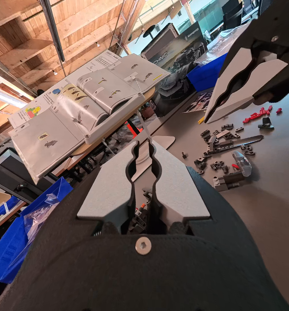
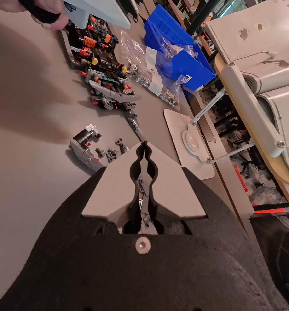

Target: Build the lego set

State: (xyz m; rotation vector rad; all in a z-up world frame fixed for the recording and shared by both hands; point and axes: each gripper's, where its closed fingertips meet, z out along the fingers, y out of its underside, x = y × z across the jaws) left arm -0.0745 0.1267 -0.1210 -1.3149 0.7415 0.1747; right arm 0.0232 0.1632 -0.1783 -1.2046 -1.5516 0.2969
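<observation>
My left gripper points up over the table edge toward an open instruction book. Its jaws stand a little apart and nothing shows between the tips. In the right wrist view one of its fingers lies over a large black brick build, with a hand beside it. My right gripper is shut, tips touching, with no piece showing between them. A long grey pointed piece on the table ends just beyond its tips. In the left wrist view the right gripper hangs over loose grey parts, next to a small yellow piece.
A small grey sub-build lies left of my right gripper and also shows in the left wrist view. Red pins lie farther back. The book stand's base, blue bins, plastic bags and a set box line the table edge. Left tips to right tips: about 12 cm.
</observation>
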